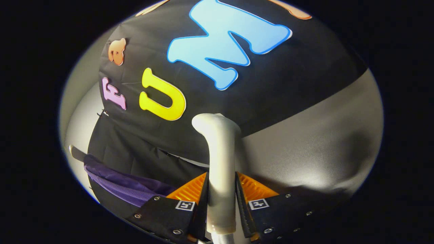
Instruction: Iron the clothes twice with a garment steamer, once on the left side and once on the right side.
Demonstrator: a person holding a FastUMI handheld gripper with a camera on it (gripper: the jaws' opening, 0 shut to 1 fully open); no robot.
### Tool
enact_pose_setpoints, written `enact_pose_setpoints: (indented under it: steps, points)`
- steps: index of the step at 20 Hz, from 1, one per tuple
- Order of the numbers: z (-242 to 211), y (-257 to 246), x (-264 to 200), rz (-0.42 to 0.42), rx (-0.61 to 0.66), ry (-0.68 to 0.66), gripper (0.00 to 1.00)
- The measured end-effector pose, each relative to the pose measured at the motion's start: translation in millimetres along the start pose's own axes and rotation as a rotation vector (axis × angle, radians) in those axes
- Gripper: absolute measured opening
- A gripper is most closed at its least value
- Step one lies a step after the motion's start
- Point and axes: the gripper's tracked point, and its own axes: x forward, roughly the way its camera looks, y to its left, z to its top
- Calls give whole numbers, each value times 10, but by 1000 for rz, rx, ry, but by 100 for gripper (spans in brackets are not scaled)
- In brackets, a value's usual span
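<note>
Jaws pinching the steamer handle (pixel 221 176) tight, so I'd swing it slowly toward the purple garment (pixel 127 185), keeping the head flat.

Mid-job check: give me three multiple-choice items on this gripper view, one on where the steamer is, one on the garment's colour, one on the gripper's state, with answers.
1. Where is the garment steamer?
A. Between the two fingers
B. Lying on the garment
C. Far beyond the fingers, against the wall

2. What colour is the garment?
A. Red
B. Purple
C. White

3. What is the gripper doing?
A. Open, holding nothing
B. Shut on the garment
C. Shut on the steamer's handle

Answers:
1. A, its pale handle runs up between the fingers, with the curved head above them.
2. B, the fabric off to the side of the fingers, in front of the dark cloth wall, is purple.
3. C, both fingers press on the handle's sides.
</note>
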Motion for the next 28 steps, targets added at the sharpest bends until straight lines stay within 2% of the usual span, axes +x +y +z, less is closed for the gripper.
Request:
enact_pose_setpoints:
  steps: [4, 9, 11, 16, 20, 28]
  points:
    - [-37, 25, -80, -1, -19, -35, 35]
    - [-183, 301, -304, -38, -158, -140, 35]
    - [-334, 382, -388, -56, -227, -183, 35]
    - [-780, 576, -615, -85, -306, -253, 35]
    - [-1195, 859, -853, -53, -323, -284, 35]
    - [-1923, 1258, -1114, -100, -437, -396, 35]
